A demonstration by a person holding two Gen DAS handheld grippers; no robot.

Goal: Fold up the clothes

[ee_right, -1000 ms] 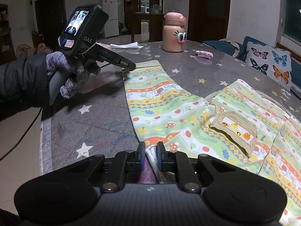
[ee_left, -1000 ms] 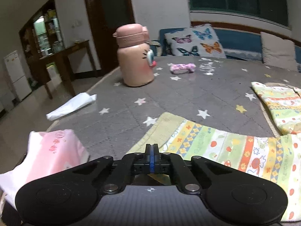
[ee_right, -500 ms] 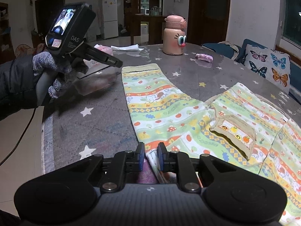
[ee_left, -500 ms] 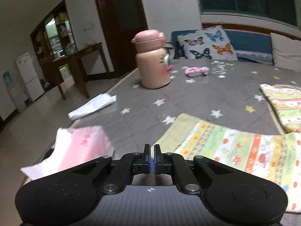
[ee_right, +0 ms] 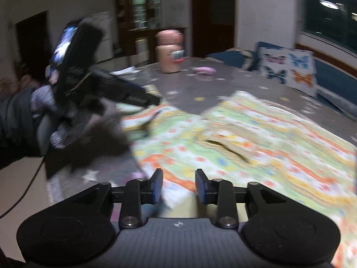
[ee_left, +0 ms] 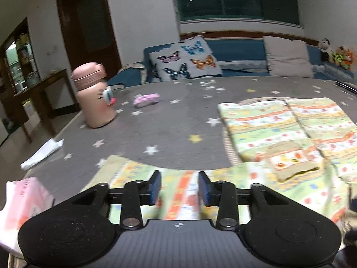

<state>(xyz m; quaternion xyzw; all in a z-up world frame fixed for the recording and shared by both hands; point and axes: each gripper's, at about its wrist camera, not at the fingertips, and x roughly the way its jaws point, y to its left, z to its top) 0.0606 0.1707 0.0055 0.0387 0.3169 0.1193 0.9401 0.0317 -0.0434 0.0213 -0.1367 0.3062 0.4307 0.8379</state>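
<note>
Left gripper: jaws opening, blue pads apart, nothing pinched; patterned garment passing below the gap, not pressed by either pad. Likely a release, with that part of the cloth laid where wanted. Right gripper: jaws opening too, a white hem edge of the garment low in the gap, seemingly free of both pads, though blur leaves that unsure.

Outward from the jaws, garment spread flat over the grey star-printed desk, one long section crossing just ahead of the left gripper, a wider folded part farther off with a small beige pocket facing up. Flat lay suits the next crease. In the right wrist view, gloved hand around the left gripper's handle, above the garment's left edge.

Beyond the garment: pink bottle upright near the far-left edge of the desk, small pink bundle beside it, both well apart from the cloth. Pink folded item just left of the garment's near corner, possibly a piece already done. Butterfly cushion on a sofa behind the desk.
</note>
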